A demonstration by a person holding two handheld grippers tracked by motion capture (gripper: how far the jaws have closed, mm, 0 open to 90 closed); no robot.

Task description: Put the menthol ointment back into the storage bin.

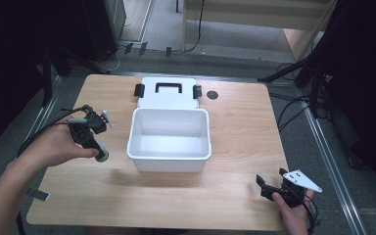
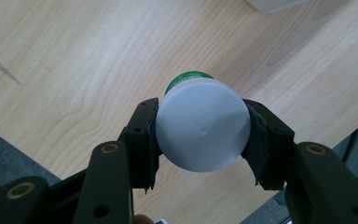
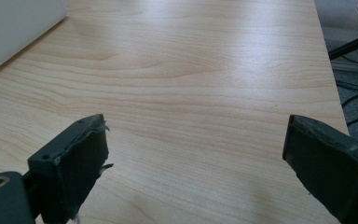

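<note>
My left gripper (image 2: 200,140) is clamped on a small round bottle with a white cap and green body (image 2: 200,128), holding it over the light wooden table (image 1: 235,186) just left of the open white plastic box (image 1: 169,139). My right gripper (image 3: 196,163) is spread wide with nothing between its jaws, low over the table's near right corner. Behind the box lies its white lid with a black handle (image 1: 169,92).

My left hand-held gripper (image 2: 200,135) held a small bottle (image 2: 200,128) by its round white cap, a green rim showing behind it, above the table (image 1: 235,161) left of the box (image 1: 169,139). The box was white, open and empty, its lid (image 1: 169,93) lying flat behind it.
</note>
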